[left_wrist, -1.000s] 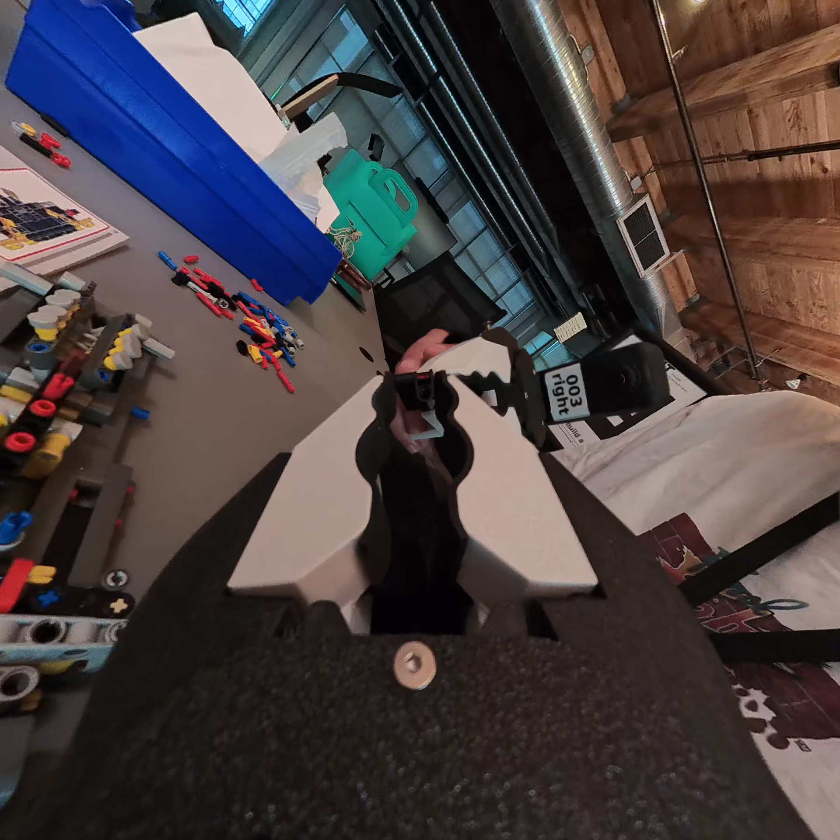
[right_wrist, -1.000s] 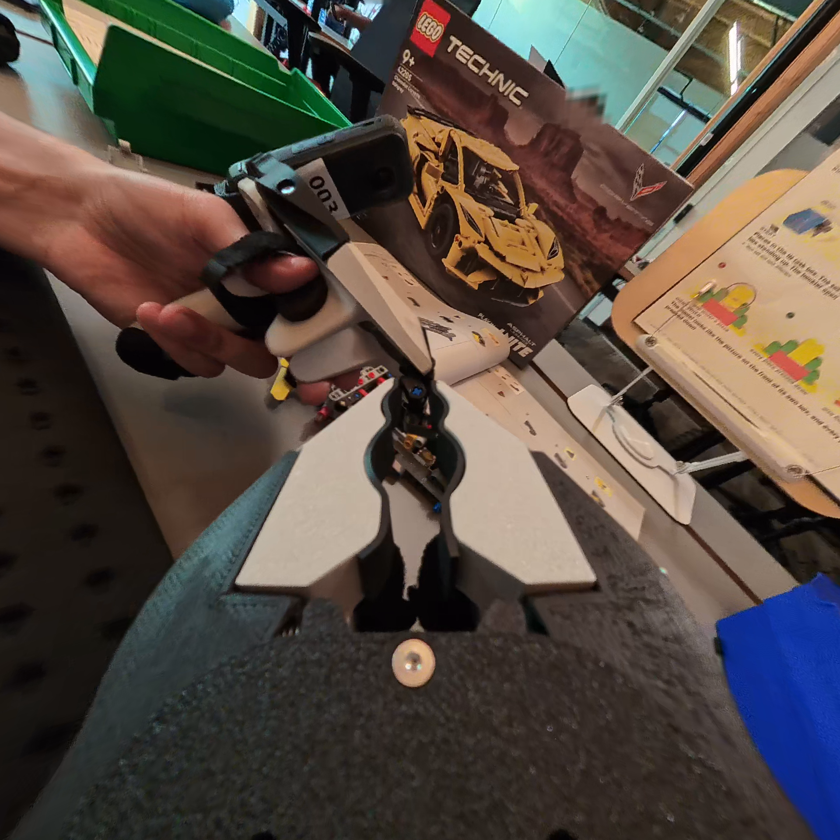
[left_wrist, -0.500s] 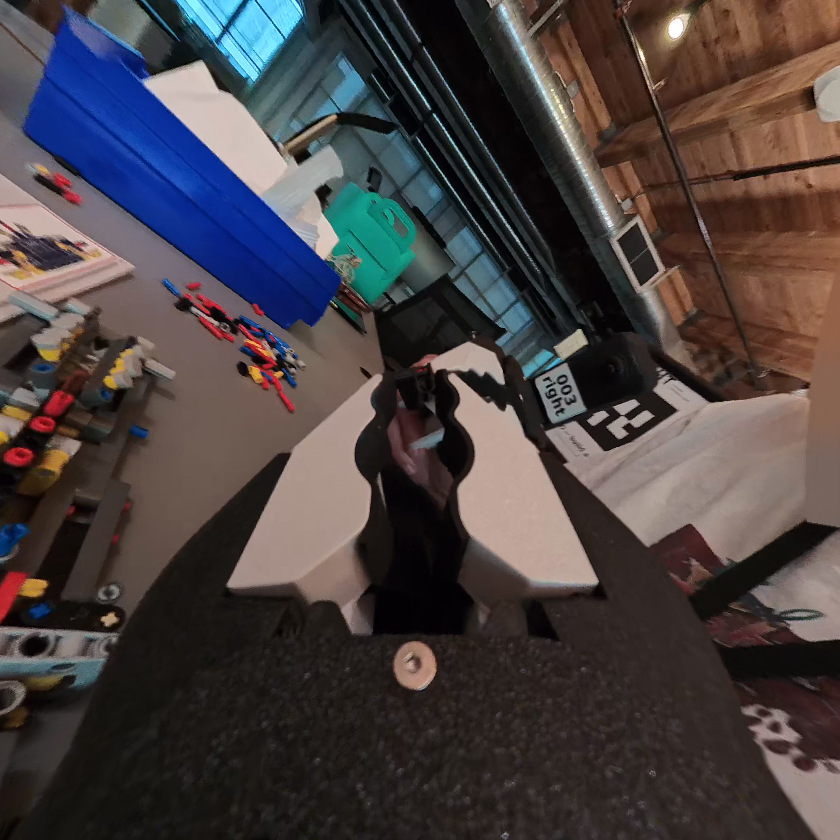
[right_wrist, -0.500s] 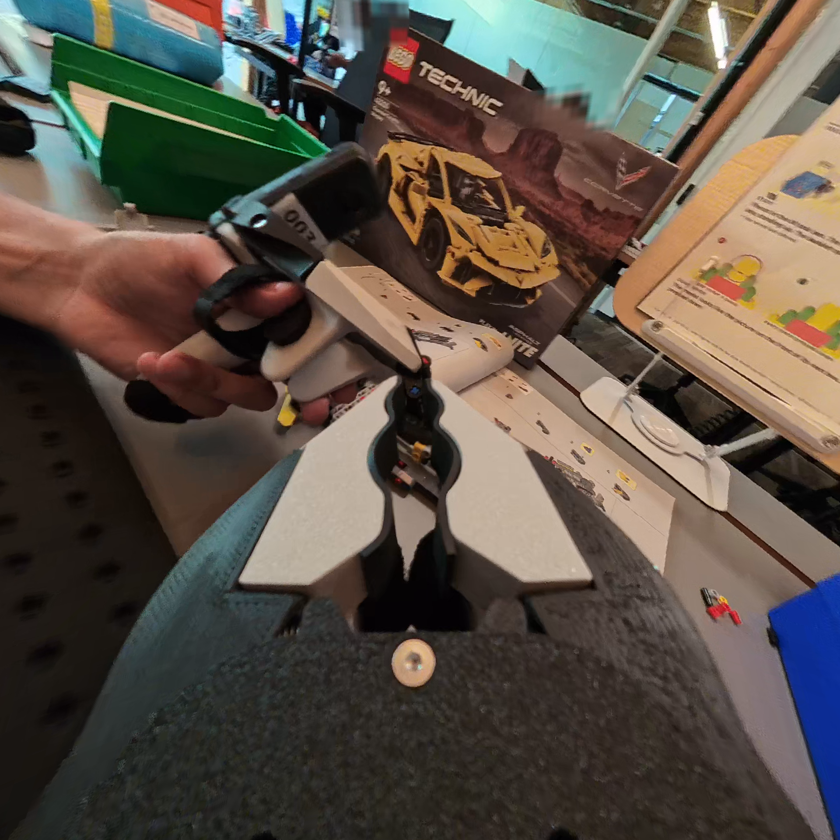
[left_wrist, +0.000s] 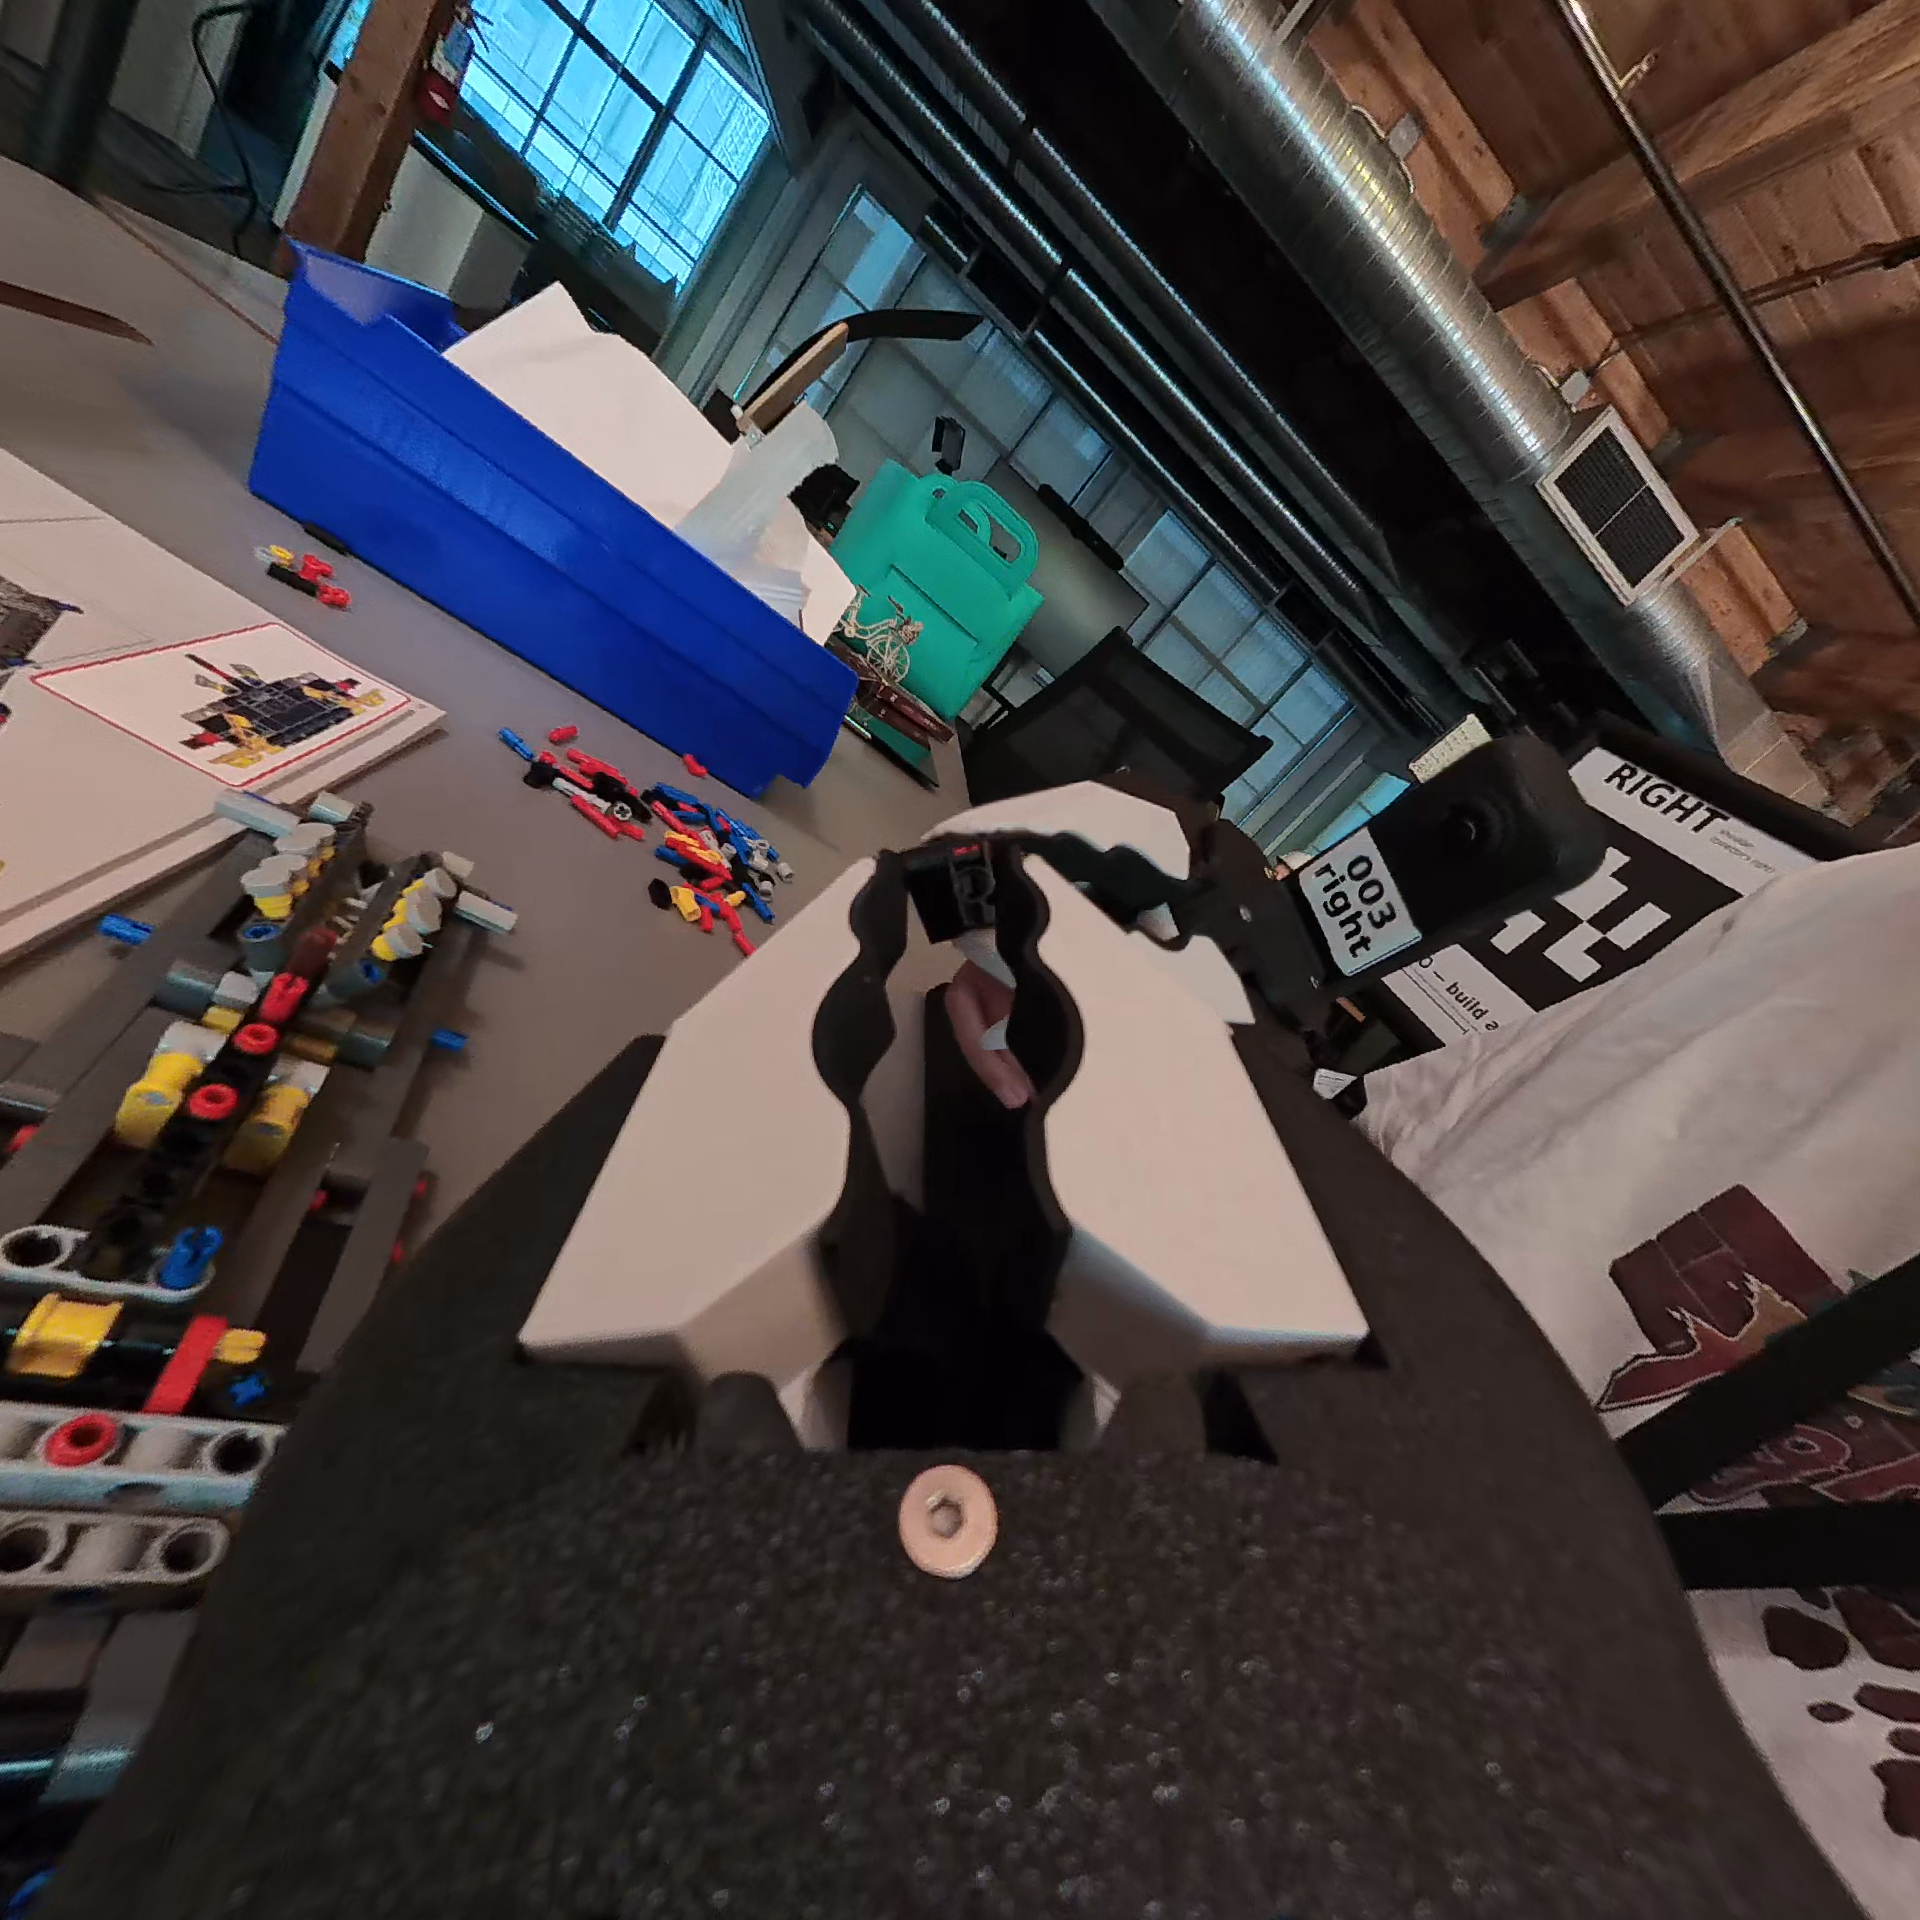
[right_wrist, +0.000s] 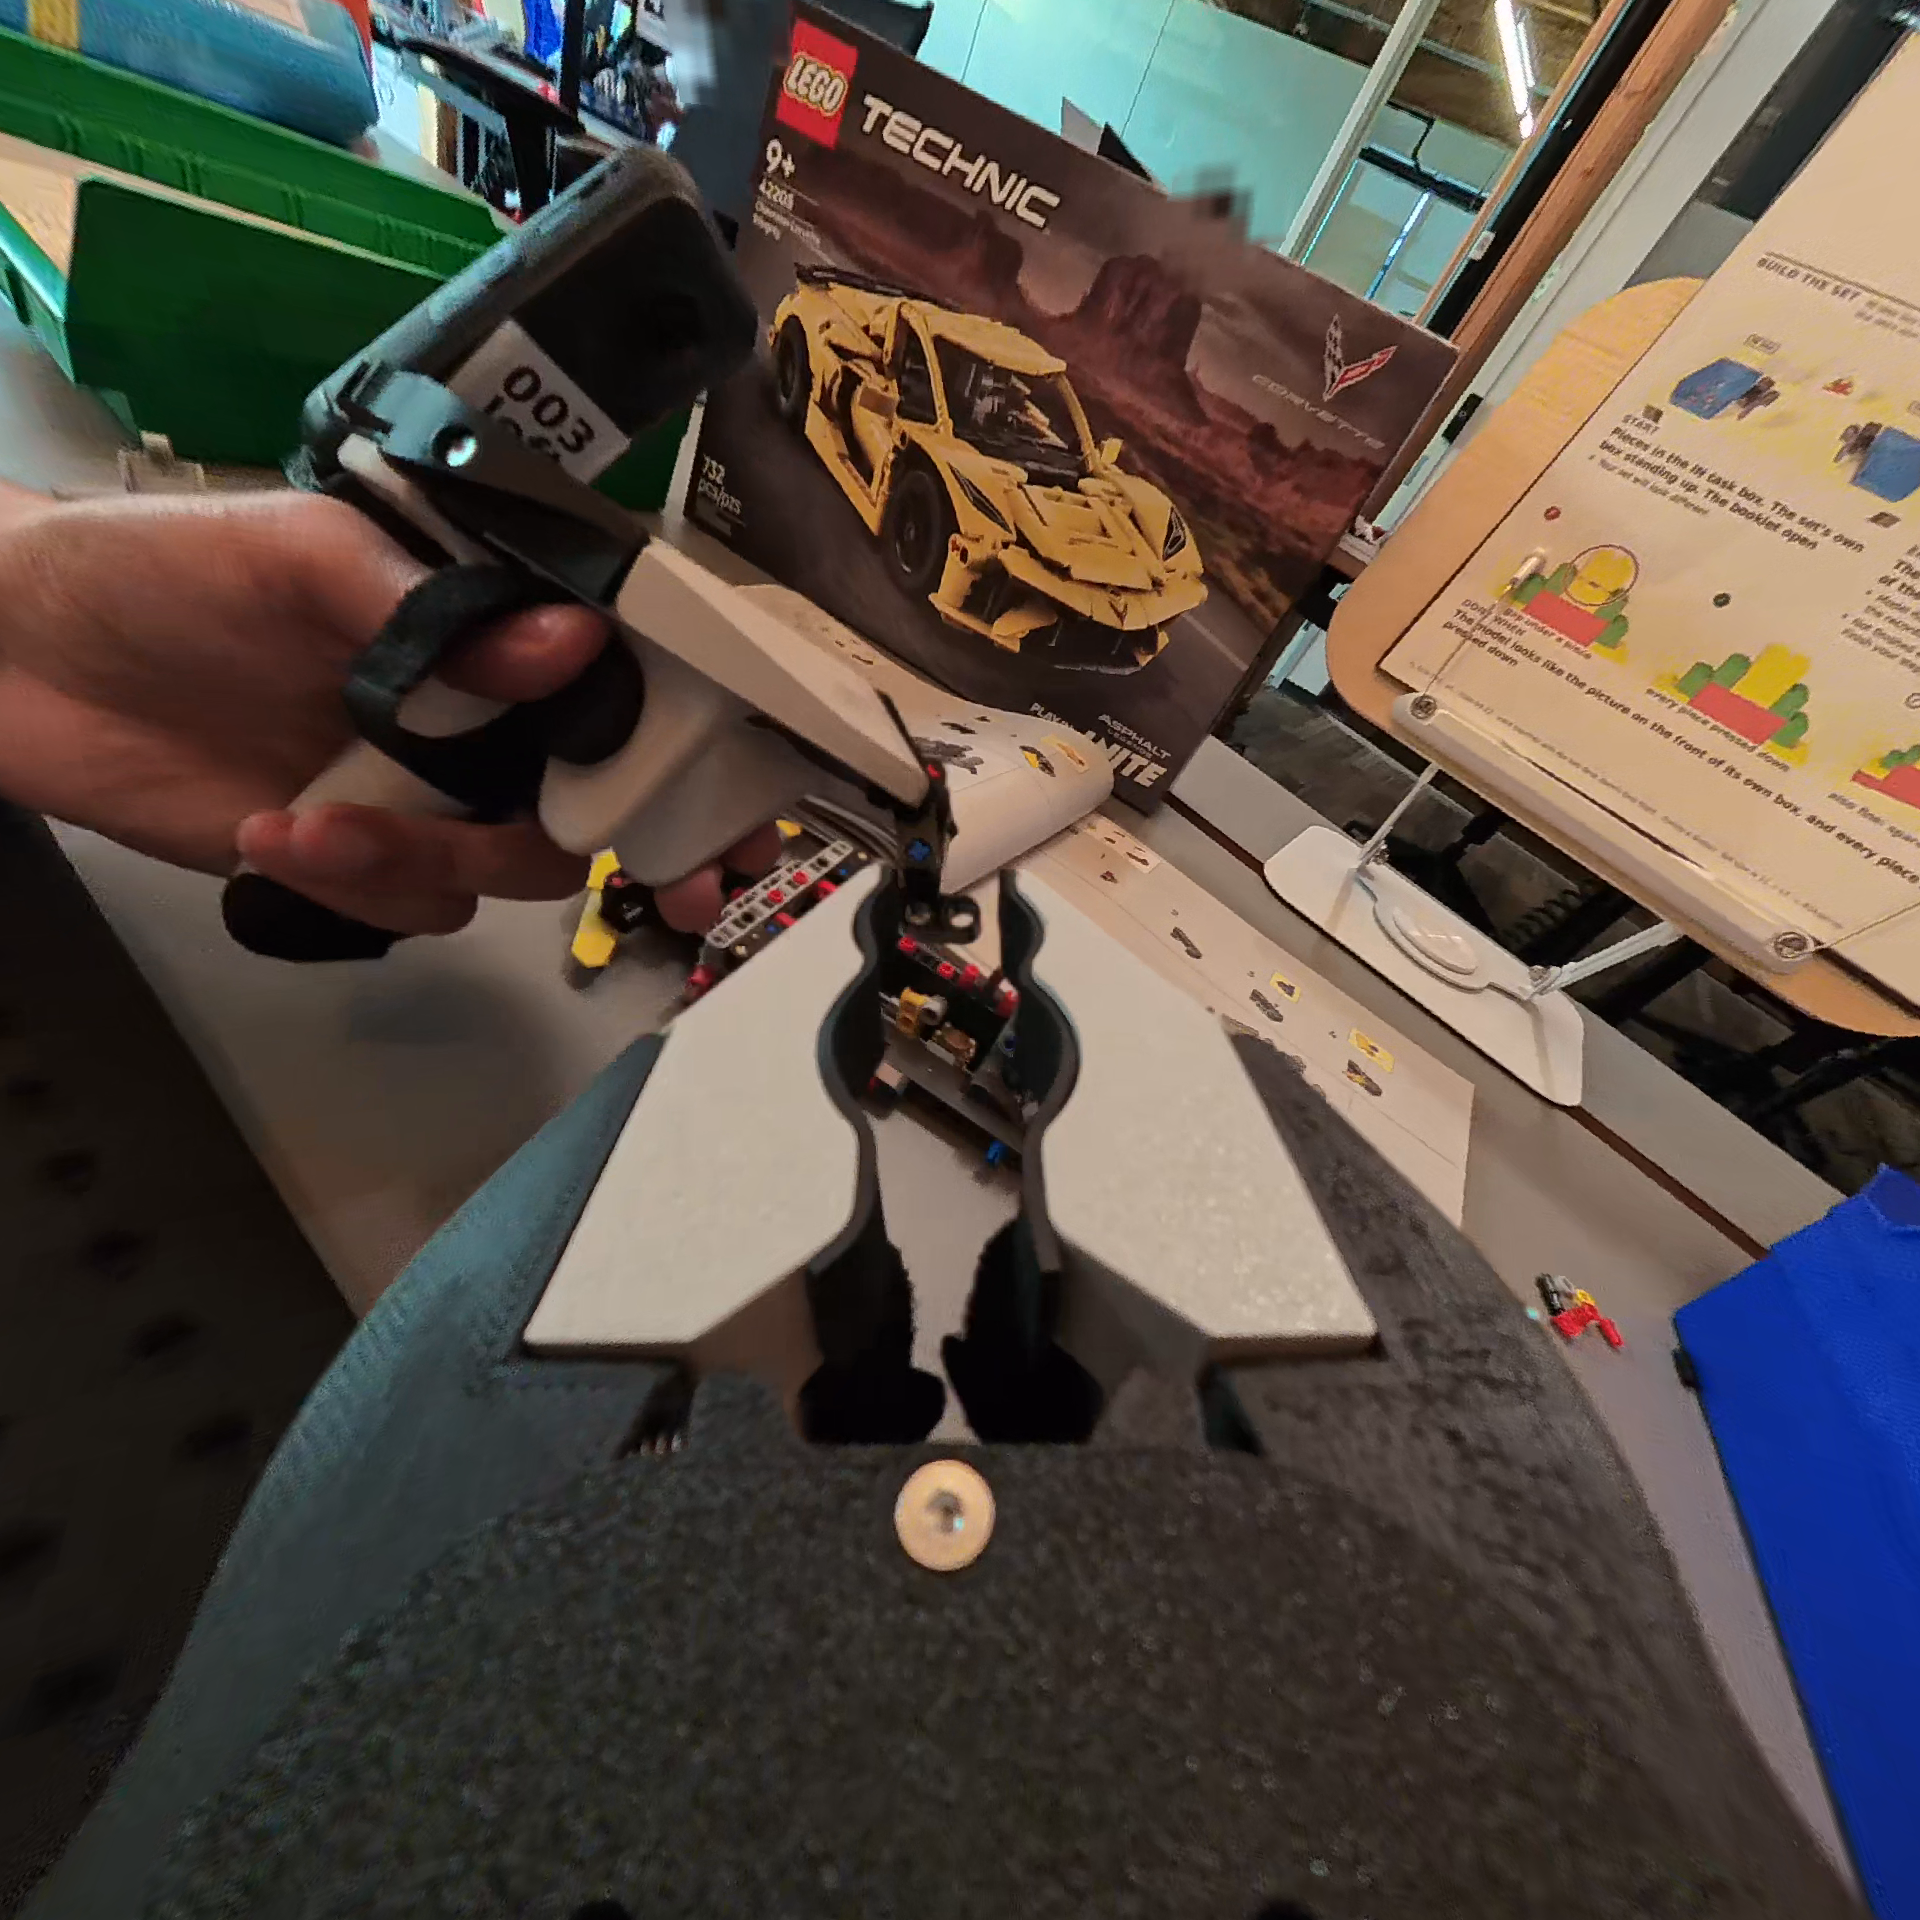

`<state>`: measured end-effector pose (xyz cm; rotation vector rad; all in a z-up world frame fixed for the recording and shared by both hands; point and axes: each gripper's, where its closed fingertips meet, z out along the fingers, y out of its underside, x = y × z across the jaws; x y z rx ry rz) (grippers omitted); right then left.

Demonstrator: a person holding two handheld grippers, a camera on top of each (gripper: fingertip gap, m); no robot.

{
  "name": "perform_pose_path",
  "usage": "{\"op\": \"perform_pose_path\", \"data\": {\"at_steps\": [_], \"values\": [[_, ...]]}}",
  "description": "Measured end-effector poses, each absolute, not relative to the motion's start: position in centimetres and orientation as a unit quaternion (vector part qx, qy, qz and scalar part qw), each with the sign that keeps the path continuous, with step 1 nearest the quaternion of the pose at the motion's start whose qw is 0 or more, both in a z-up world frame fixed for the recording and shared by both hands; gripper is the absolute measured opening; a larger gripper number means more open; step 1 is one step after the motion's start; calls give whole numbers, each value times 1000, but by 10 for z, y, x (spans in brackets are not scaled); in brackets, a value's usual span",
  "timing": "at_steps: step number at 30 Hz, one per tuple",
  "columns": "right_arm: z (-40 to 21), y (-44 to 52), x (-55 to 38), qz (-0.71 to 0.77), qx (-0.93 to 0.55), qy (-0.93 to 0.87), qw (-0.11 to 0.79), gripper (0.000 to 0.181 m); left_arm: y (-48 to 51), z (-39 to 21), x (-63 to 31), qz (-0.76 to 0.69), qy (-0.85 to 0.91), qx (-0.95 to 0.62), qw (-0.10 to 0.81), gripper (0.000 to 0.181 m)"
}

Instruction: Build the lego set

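I've swung both grippers up off the table beside the blue bin (left_wrist: 540, 561), left gripper (left_wrist: 961, 883) and right gripper (right_wrist: 940, 914) each pinched nearly shut on one small black piece (left_wrist: 951, 894), so they're joining it midair.

Two close wrist views, facing each other

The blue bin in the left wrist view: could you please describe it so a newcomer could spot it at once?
Start from the grey table in the left wrist view and look to its far side, past the open instruction booklet. The blue bin is a long plastic trough with white paper sticking out. It is the only large blue thing there; the scattered loose pieces before it are tiny.
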<state>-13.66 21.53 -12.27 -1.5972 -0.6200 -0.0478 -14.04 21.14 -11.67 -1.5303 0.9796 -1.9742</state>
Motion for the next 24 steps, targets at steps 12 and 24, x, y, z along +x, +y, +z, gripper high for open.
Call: {"op": "perform_pose_path", "data": {"at_steps": [12, 24], "values": [[-124, 218, -144, -6, -714, -281, 641, 7, 207, -122, -137, -685, 382, -564, 259, 16], [-127, 218, -139, -40, -716, -281, 638, 24, 215, -124, -139, -669, 394, -570, 270, 15]]}}
